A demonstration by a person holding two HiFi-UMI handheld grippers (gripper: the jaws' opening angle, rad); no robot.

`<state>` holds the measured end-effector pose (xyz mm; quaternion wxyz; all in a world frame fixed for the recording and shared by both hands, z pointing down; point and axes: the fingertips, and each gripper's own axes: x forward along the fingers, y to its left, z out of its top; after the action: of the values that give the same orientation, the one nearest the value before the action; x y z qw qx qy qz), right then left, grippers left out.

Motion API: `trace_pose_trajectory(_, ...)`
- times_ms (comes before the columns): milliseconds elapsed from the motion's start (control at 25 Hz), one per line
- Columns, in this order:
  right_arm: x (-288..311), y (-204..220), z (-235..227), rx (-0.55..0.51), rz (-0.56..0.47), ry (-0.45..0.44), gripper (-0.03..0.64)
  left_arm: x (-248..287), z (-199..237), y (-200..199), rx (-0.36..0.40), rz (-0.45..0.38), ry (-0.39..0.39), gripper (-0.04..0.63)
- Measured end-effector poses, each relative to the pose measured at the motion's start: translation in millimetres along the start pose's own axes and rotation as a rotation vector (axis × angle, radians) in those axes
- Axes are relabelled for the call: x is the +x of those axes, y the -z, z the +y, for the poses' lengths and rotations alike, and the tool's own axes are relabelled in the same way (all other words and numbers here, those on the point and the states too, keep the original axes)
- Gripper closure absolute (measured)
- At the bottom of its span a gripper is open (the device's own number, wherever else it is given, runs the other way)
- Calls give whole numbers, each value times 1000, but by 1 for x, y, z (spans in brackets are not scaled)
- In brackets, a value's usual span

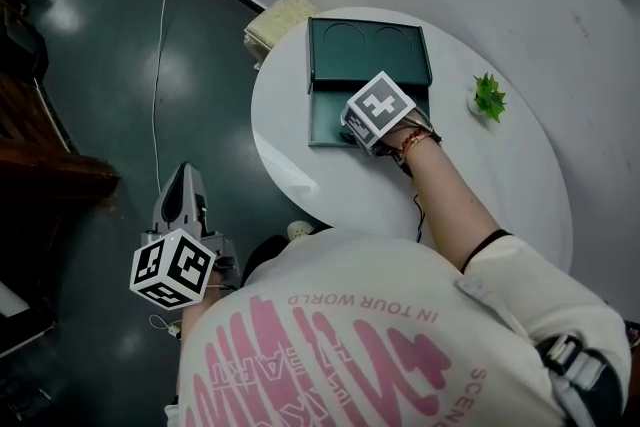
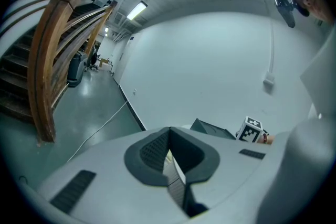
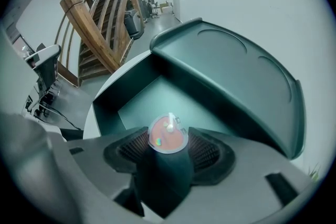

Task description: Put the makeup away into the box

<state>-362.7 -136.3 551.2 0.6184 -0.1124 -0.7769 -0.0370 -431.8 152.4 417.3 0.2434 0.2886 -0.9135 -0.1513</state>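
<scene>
Right claw [image 3: 168, 140] grasping a dark makeup pot [image 3: 166, 170], pads on both its sides. The pot's pink round end points away from the claw, down at the green box [image 3: 152, 99]. Claw aims steeply down over the open tray. Box floor right below the pot is bare, no other makeup seen in it. Can't tell if the pot touches the floor yet. Raised lid [image 3: 236, 73] stands just beyond the claw, with two round recesses in it.

Step in hand, my read: setting the pot into the box. To do it well:
- Hold over mid-floor and go straight down.
- Loosen only once the pink end is on or near the floor, since a round pot dropped from height would likely roll or bounce.
- Stop short of the lid so the claw doesn't knock it.
- Mind the box's front wall, close on the claw's near side, when pulling out.

Left claw [image 2: 168, 157] is clenched, nothing between the jaws. It is well apart from the right claw, off the round white table [image 1: 480, 185] over dark floor, and looks idle.

Small green plant [image 1: 488, 97] sits on the table to the right claw's right, apart from the box and not in the way. Beige padded thing [image 1: 278, 23] lies past the table edge, to the claw's far left. White cable [image 1: 158, 65] runs on the floor. Nothing seen blocking the drop.
</scene>
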Motion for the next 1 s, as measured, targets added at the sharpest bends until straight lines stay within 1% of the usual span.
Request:
trace_pose_trajectory(160,0,0,1,27,-3,2,371,11,-4,-1,4,12,23,592)
trace_pose_trajectory(360,0,-1,0,22,-7,12,370,22,-10,-1,21,32,53,592)
trace_pose_trajectory(480,-1,0,2,56,-32,2,370,26,-11,0,26,46,73,592)
trace_pose_trajectory(600,-5,-4,0,88,-83,4,371,32,-16,0,39,67,102,592)
trace_pose_trajectory(720,-18,-9,-5,164,-165,7,371,39,-22,0,50,92,138,592)
trace_pose_trajectory(800,-33,-14,-12,247,-244,0,374,49,-26,0,61,114,174,592)
trace_pose_trajectory(880,-51,-14,-21,345,-325,4,377,65,-33,-1,78,150,228,592)
trace_pose_trajectory(1000,-86,-1,-43,489,-437,69,380,92,-53,0,113,212,329,592)
